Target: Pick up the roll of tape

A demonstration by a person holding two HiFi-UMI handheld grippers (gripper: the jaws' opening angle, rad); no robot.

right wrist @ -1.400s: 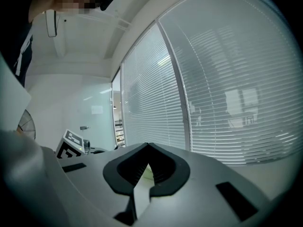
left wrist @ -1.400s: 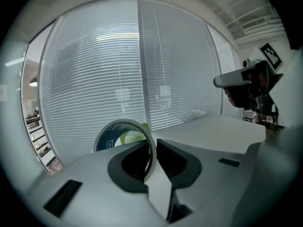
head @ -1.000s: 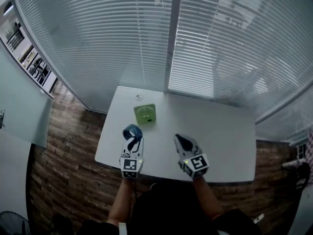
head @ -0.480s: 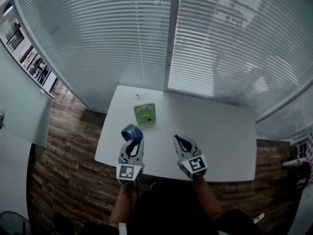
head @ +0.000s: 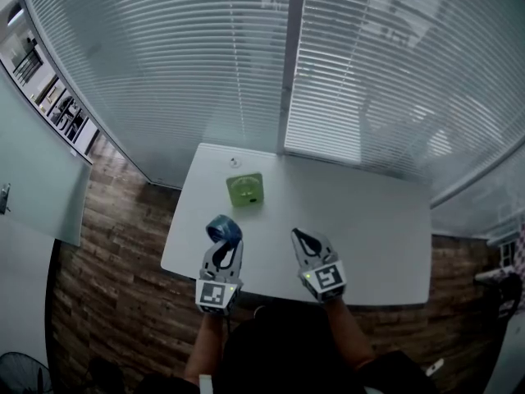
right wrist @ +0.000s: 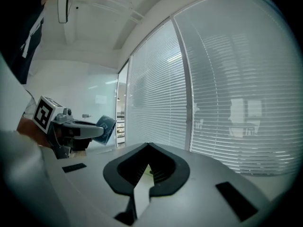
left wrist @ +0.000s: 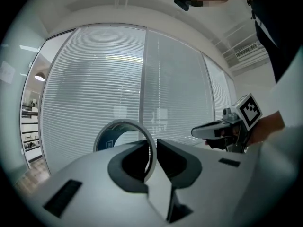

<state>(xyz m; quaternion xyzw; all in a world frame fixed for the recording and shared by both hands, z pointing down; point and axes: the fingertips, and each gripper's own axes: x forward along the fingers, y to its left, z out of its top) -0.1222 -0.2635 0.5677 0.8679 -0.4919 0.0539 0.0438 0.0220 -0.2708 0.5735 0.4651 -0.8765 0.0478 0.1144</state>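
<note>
The roll of tape (head: 223, 229), blue inside with a pale rim, hangs clear above the white table (head: 369, 220). My left gripper (head: 223, 241) is shut on it. In the left gripper view the ring (left wrist: 107, 138) stands upright, its rim pinched between the dark pads of my left gripper (left wrist: 152, 148). My right gripper (head: 298, 236) hovers to the right over the table's near edge, shut and empty; its jaw tips meet in its own view (right wrist: 147, 148). That view also shows the left gripper (right wrist: 92, 130) holding the tape (right wrist: 107, 126).
A light green square block (head: 244, 190) lies on the table beyond the left gripper. Window blinds (head: 246, 64) rise behind the table's far edge. Wooden floor (head: 115, 245) lies to the left of the table. The right gripper (left wrist: 210, 131) shows at the right of the left gripper view.
My left gripper has risen with the tape and drawn a little nearer to me. The right gripper has barely moved.
</note>
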